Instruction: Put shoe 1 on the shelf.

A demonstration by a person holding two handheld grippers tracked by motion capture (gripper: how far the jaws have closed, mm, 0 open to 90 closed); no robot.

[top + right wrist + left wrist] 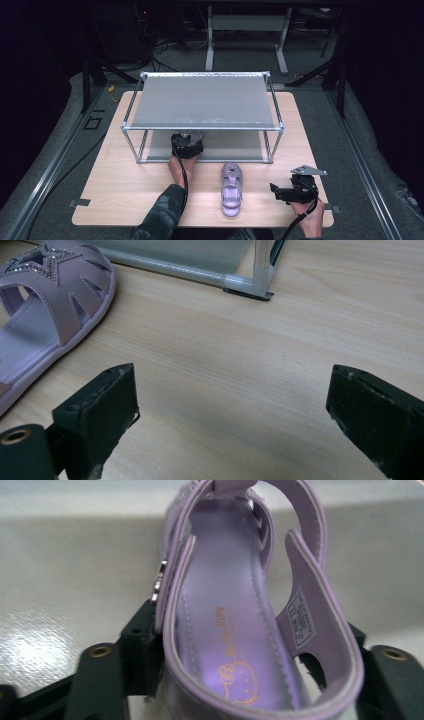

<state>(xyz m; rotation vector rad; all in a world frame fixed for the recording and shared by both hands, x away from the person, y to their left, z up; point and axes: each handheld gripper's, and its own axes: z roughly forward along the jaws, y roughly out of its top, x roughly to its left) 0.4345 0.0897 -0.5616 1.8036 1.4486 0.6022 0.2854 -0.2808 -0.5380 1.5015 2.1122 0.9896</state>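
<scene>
A lilac child's sandal [235, 630] with a cartoon print on its insole lies on the grey lower shelf [60, 580], heel toward the camera. My left gripper [250, 636] is shut on its heel, one jaw pressed against each side. In the high view, the left gripper [187, 146] reaches under the top shelf of a metal-framed shoe rack [202, 100]. The second lilac sandal [231, 189] lies on the wooden table in front of the rack, toe toward it. To its right my right gripper [281, 192] rests open; its jaws [240, 405] stand wide apart over bare wood, with the sandal [45, 305] at upper left.
The rack stands on a light wooden table [115, 185] and takes up its far half. Its front right foot [255, 285] lies ahead of the right gripper. Dark floor, cables and a stand's legs [245, 45] surround the table.
</scene>
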